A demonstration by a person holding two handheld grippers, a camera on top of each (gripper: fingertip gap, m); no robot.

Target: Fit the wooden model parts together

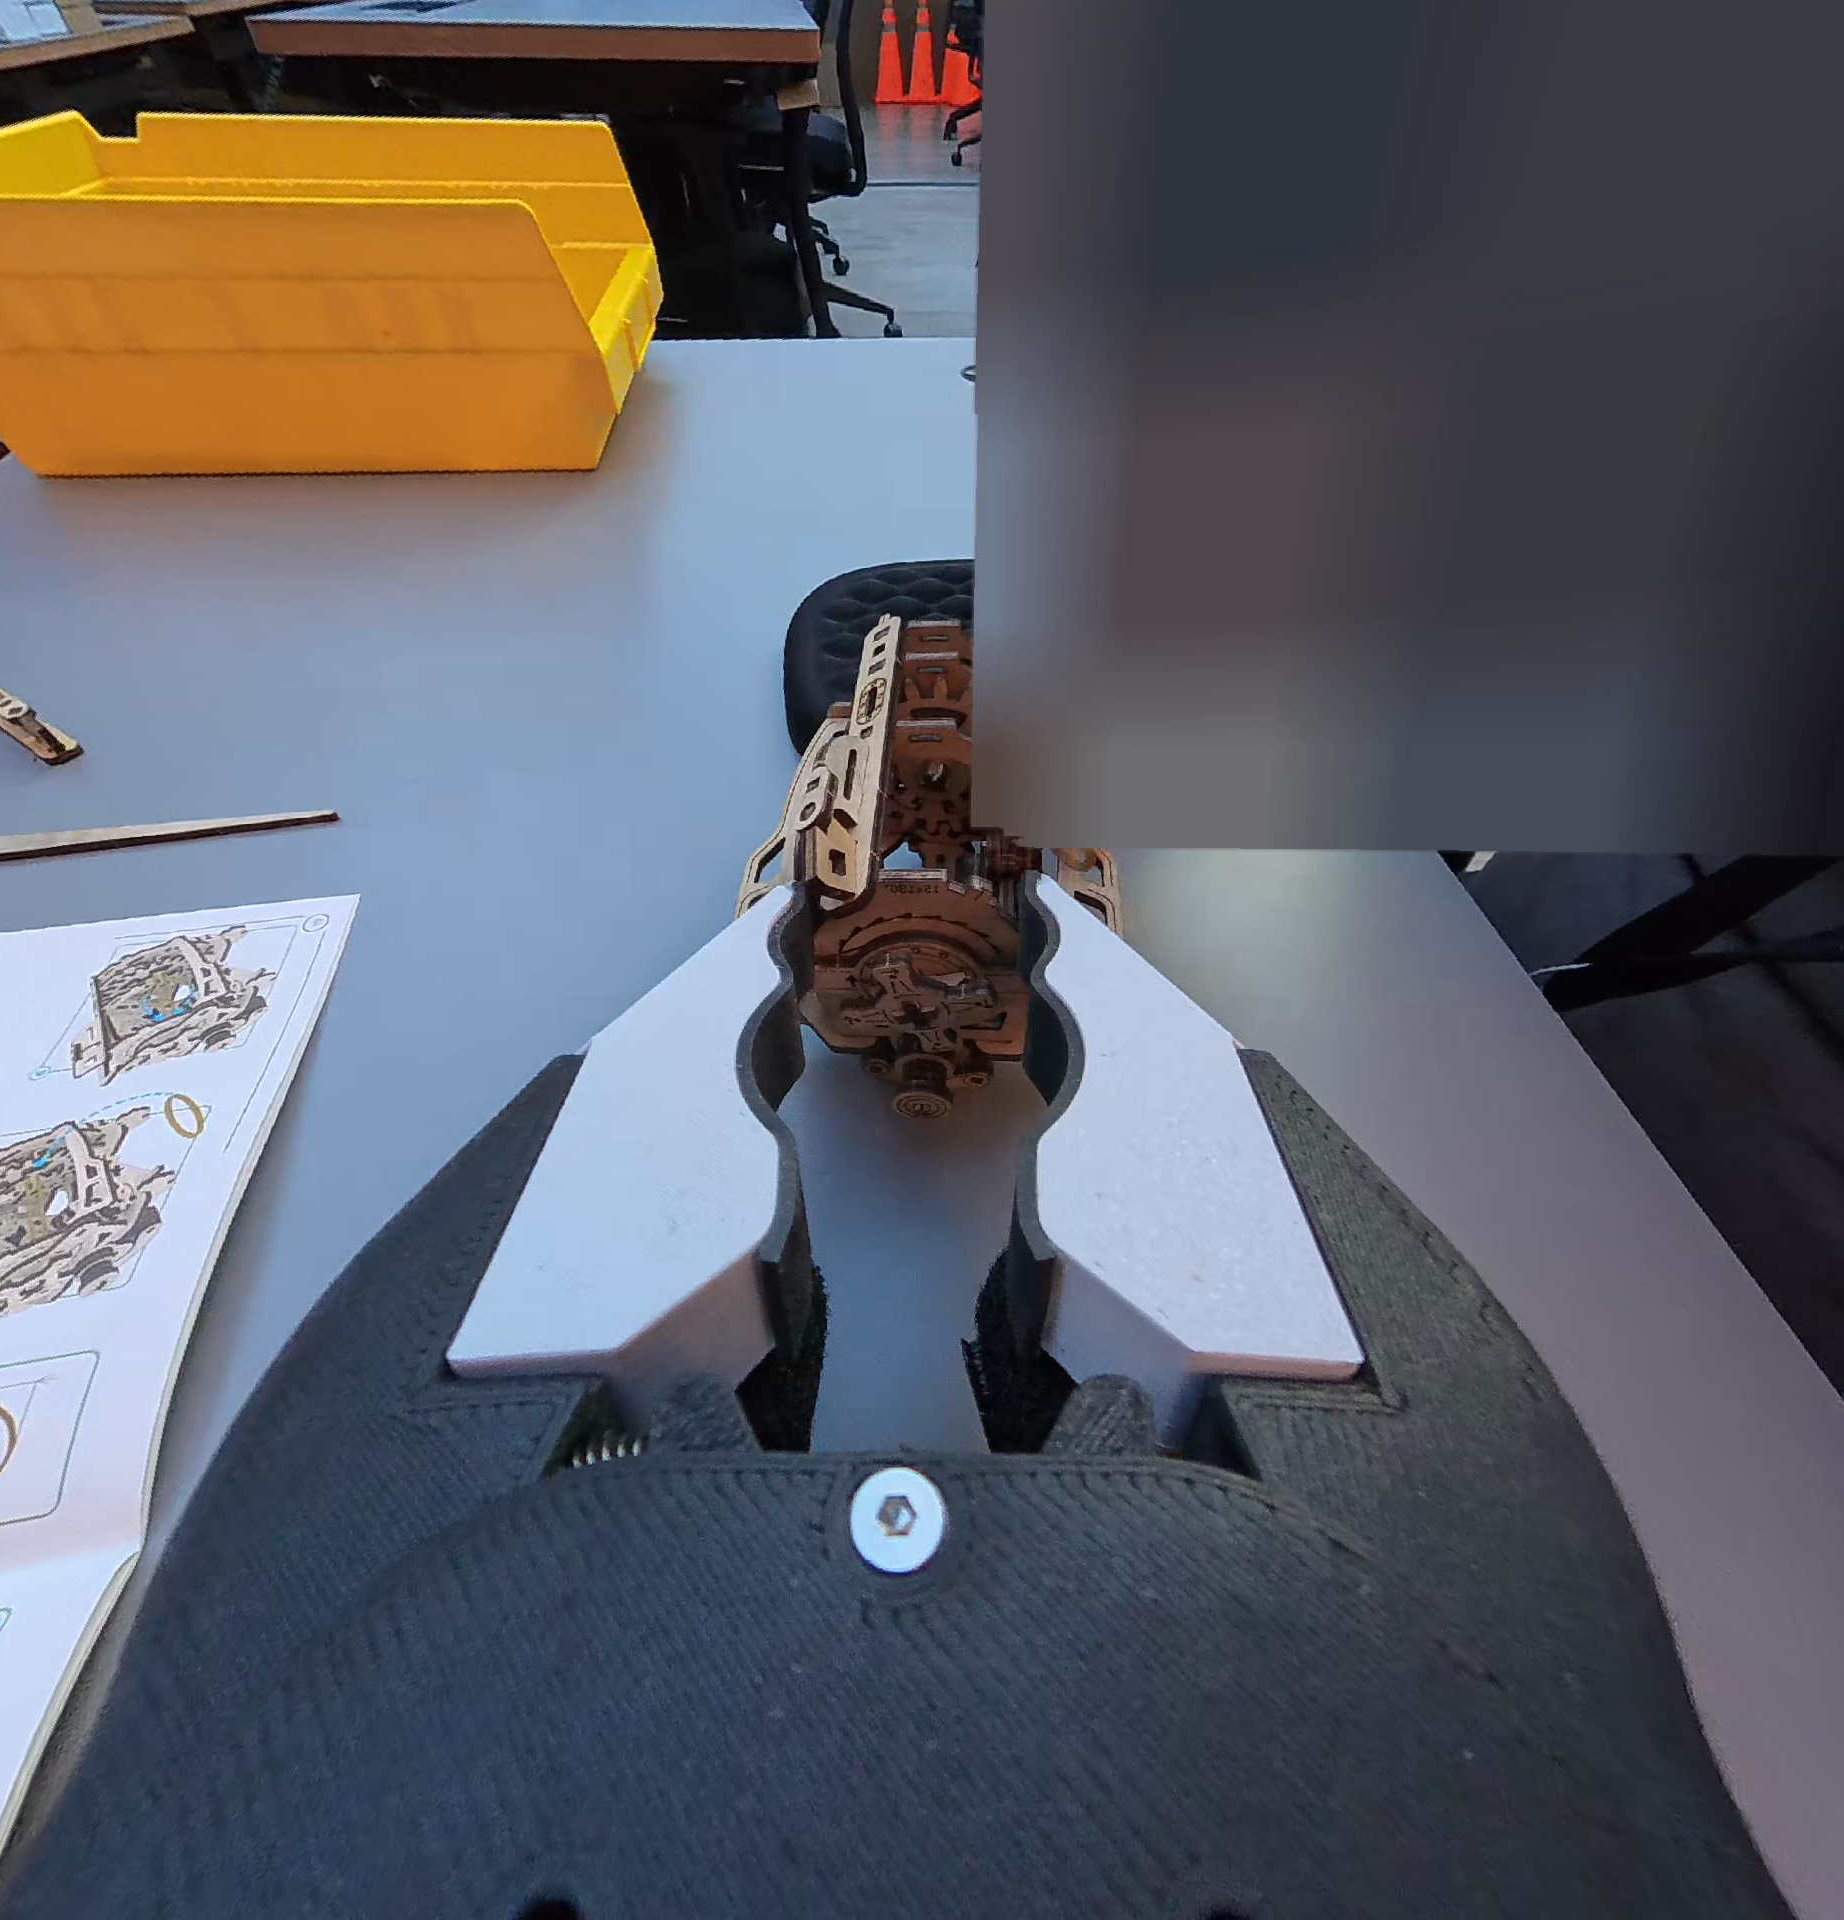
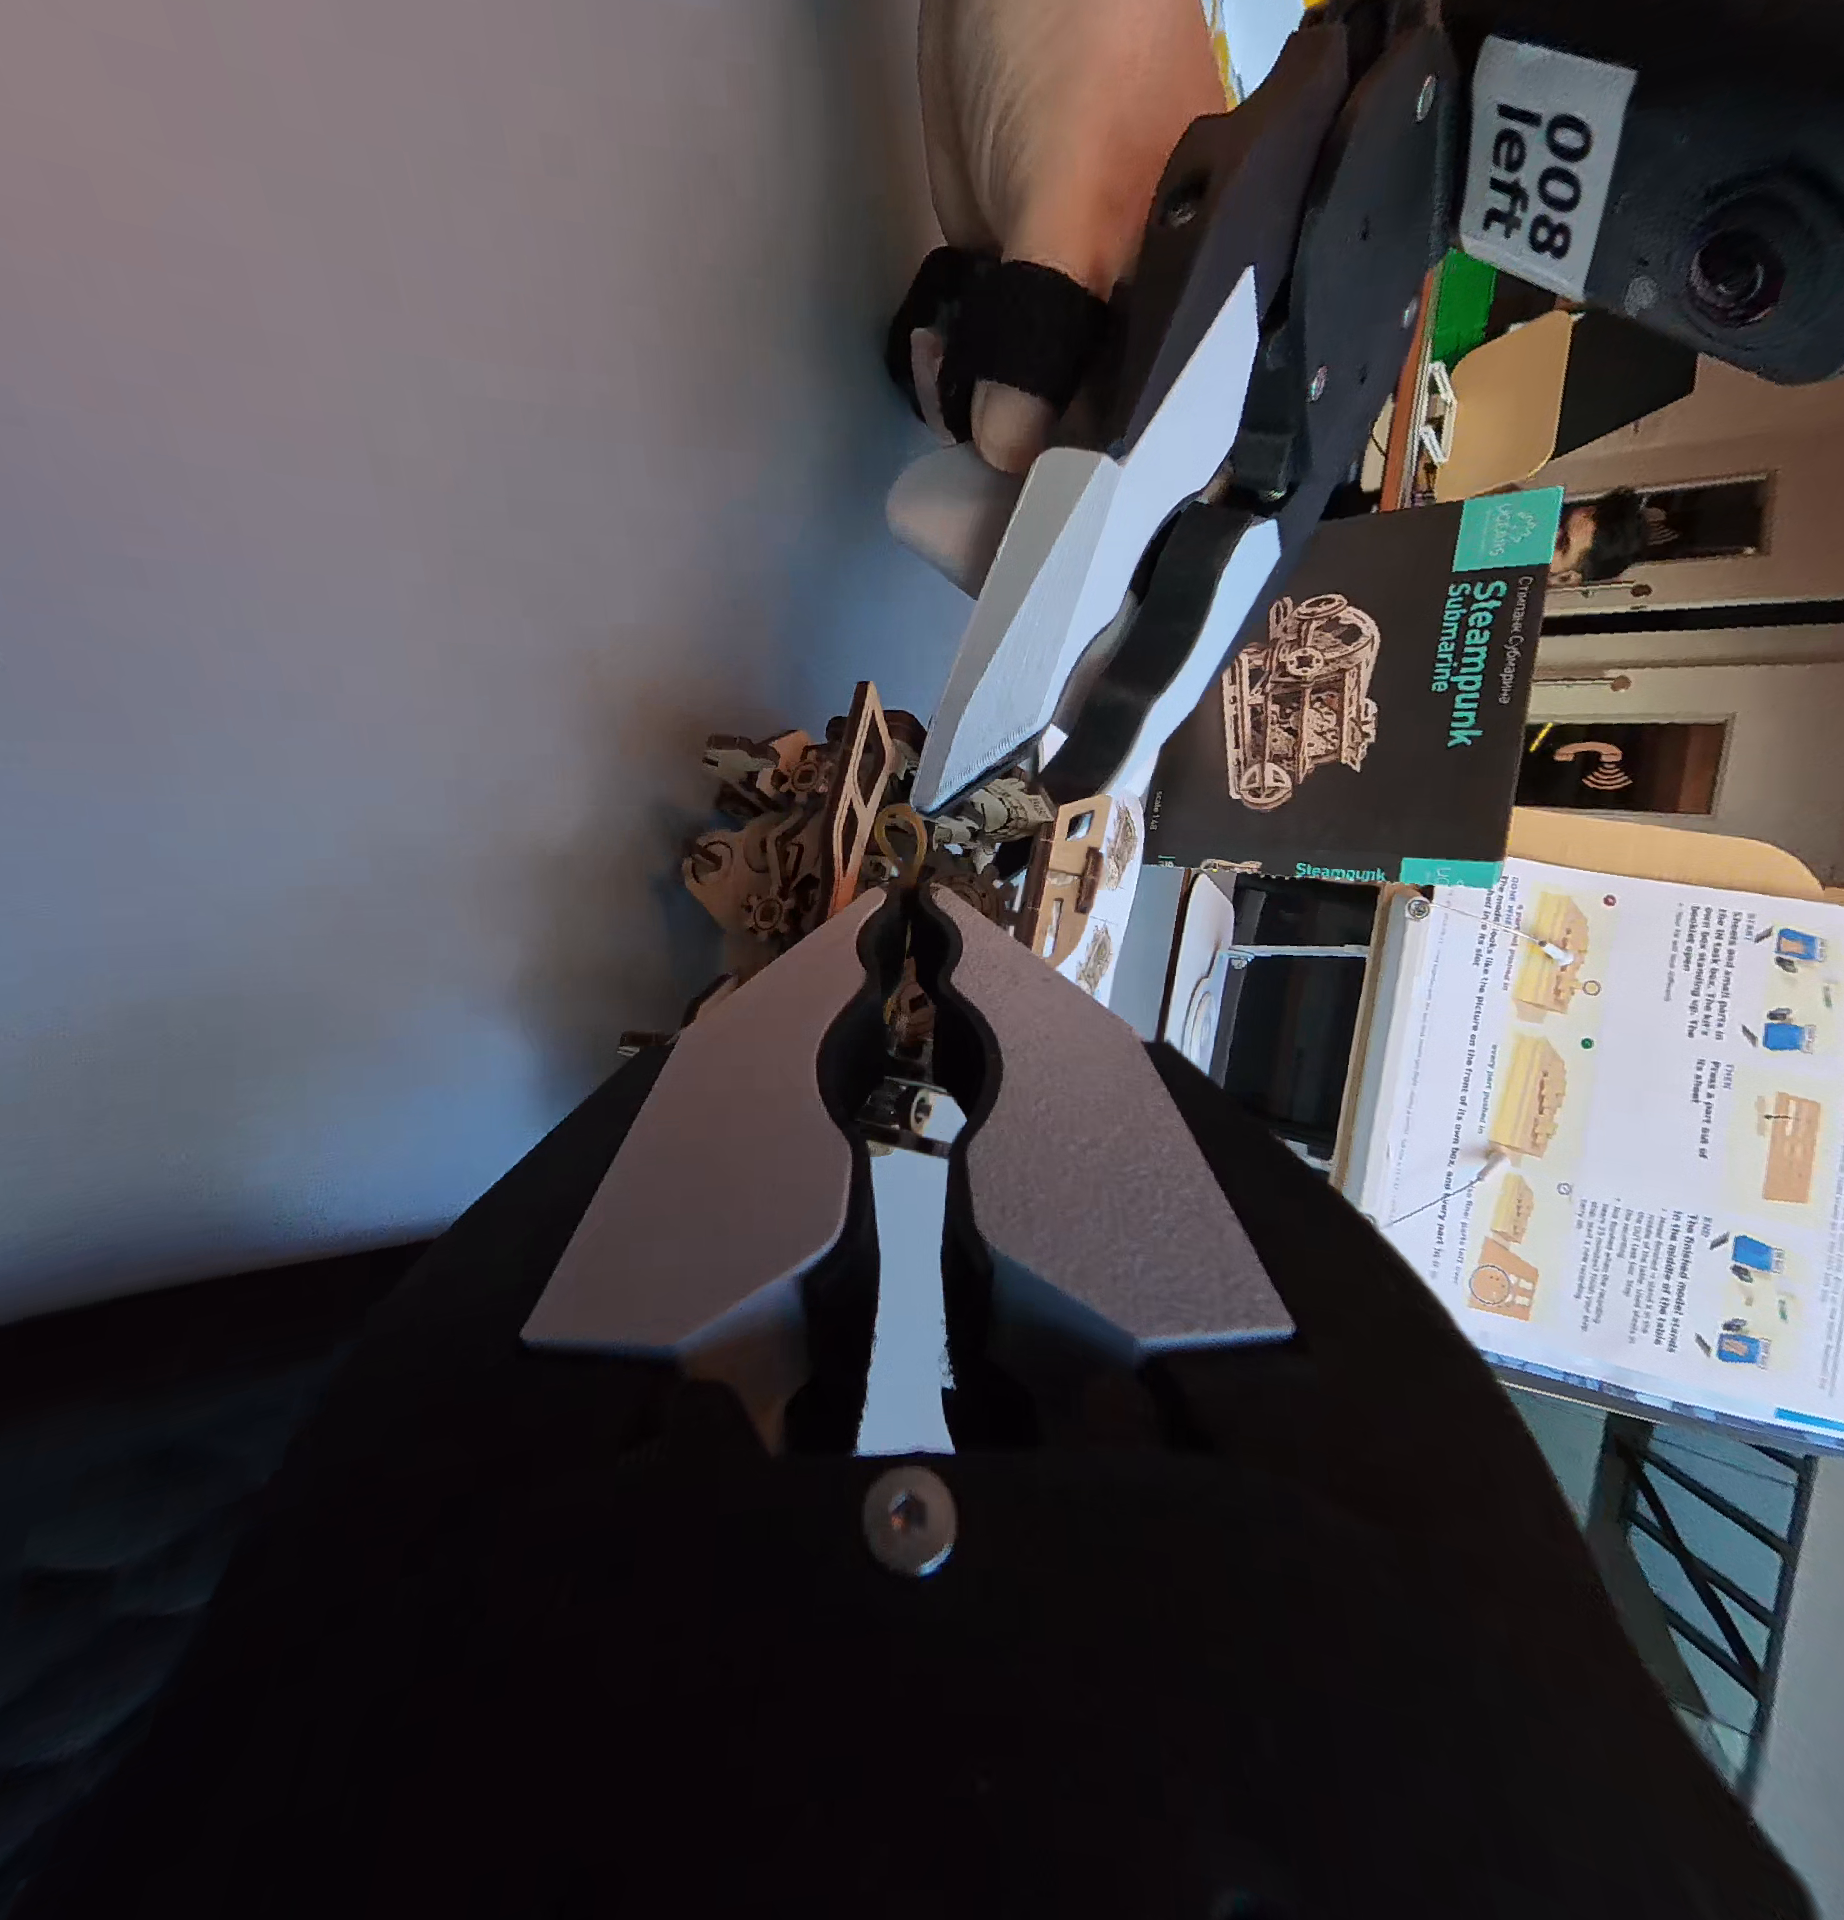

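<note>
The wooden model (image 1: 913,987), a laser-cut gear assembly, is clamped between my left gripper's (image 1: 910,899) white fingers and held just above the grey table (image 1: 544,623). A blurred patch hides its far right part. In the right wrist view the model (image 2: 793,842) sits just beyond my right gripper (image 2: 910,891). That gripper is shut on a thin yellow elastic loop (image 2: 897,831), whose free end pokes out against the model. The left gripper (image 2: 991,784) comes in from the upper right, held by a person's hand (image 2: 1022,208).
A yellow bin (image 1: 305,301) stands at the back left. An open instruction booklet (image 1: 118,1143), a thin wooden strip (image 1: 149,831) and a small wooden part (image 1: 19,717) lie at the left. A black mesh pad (image 1: 876,623) lies behind the model. The kit's dark box (image 2: 1365,707) and a printed sheet (image 2: 1624,1122) stand nearby.
</note>
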